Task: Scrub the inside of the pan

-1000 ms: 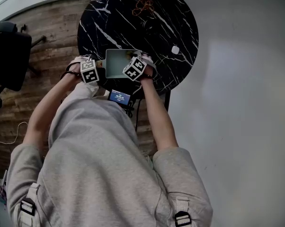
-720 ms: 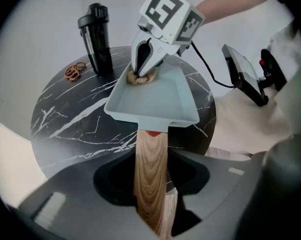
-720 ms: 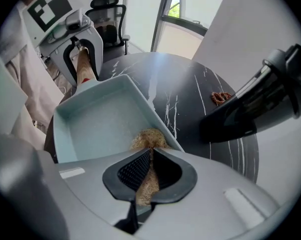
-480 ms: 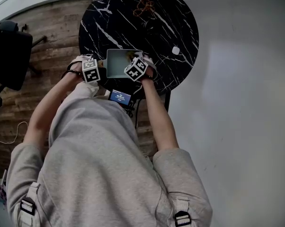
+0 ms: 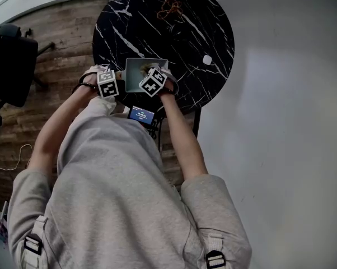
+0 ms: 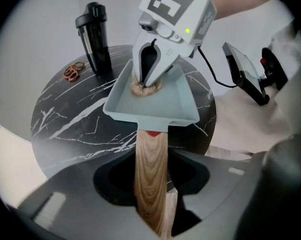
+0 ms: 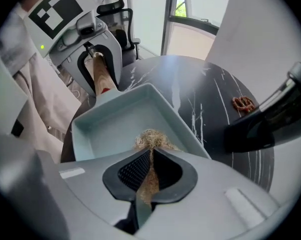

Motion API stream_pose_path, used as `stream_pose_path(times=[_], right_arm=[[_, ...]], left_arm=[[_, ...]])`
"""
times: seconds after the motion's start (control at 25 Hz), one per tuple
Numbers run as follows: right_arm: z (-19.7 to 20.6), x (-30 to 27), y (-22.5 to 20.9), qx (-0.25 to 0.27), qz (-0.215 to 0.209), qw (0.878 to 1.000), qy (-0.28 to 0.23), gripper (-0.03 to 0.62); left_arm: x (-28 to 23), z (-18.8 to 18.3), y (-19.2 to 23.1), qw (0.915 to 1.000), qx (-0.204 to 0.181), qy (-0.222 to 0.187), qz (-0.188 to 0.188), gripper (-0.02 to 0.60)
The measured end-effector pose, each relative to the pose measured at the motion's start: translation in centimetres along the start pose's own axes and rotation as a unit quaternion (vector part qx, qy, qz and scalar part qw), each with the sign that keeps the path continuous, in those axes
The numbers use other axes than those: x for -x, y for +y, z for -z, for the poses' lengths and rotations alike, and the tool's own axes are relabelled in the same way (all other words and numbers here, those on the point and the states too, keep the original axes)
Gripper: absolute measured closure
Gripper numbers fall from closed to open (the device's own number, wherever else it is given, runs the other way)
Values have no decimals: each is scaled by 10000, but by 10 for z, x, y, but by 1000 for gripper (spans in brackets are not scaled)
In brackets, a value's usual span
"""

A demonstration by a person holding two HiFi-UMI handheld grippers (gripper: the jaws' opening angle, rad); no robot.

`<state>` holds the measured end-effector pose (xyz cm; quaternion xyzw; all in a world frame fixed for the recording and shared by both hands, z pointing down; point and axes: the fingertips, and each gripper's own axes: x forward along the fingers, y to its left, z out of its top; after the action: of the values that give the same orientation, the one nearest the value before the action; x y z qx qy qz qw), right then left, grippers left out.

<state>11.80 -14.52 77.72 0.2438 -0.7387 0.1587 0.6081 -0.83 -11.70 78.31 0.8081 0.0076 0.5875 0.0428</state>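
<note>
Grips the grained wooden handle (image 6: 150, 159) at the near end of the pan (image 6: 140, 118) in the left gripper (image 6: 151, 194), clamped firm. Has slid the right gripper (image 7: 149, 176) leftward across the pan's floor. Jaws just closing, now pinched on the wiry, frizzy scrubber (image 7: 151, 140) (pressed to the smooth pale bottom) — so scrubbing under way. Under and beyond the pan — glossy, white-veined black bench (image 6: 70, 119).

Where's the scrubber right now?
In the right gripper view, the scrubber sits inside the pale blue pan, pinched by the right gripper, at the end away from the wooden handle.
</note>
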Motion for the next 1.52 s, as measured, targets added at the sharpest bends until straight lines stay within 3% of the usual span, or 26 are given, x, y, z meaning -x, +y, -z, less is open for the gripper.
stream_pose_path(times=[0.36,0.52,0.64,0.72,0.8,0.96,1.24,1.52], right_arm=[[-45,-7,44,59,-370,9984,-412,563],[-51,0,47,-480,-695,9939,-715,568],[-41,21,23,-1028,-544,9877,-1044,571],[-22,30,2,-957,-201,9912,-886,571],[3,29,-11,-587,73,9974,-407,571],[40,13,-15,-164,178,9991,352,571],[29,7,3,-575,-67,9983,86,571],[0,3,42,-127,-447,9989,14,572]], left_arm=[[-1,0,1,9998,-109,128,-120,411],[-2,2,1,9997,-98,168,-111,411],[-4,3,2,9996,-136,213,-113,411],[-3,3,2,9996,-166,197,-133,411],[-2,2,2,9996,-172,176,-143,411],[-1,2,1,9997,-139,170,-131,411],[-1,1,2,9997,-120,181,-136,411],[-1,1,2,9996,-140,204,-165,411]])
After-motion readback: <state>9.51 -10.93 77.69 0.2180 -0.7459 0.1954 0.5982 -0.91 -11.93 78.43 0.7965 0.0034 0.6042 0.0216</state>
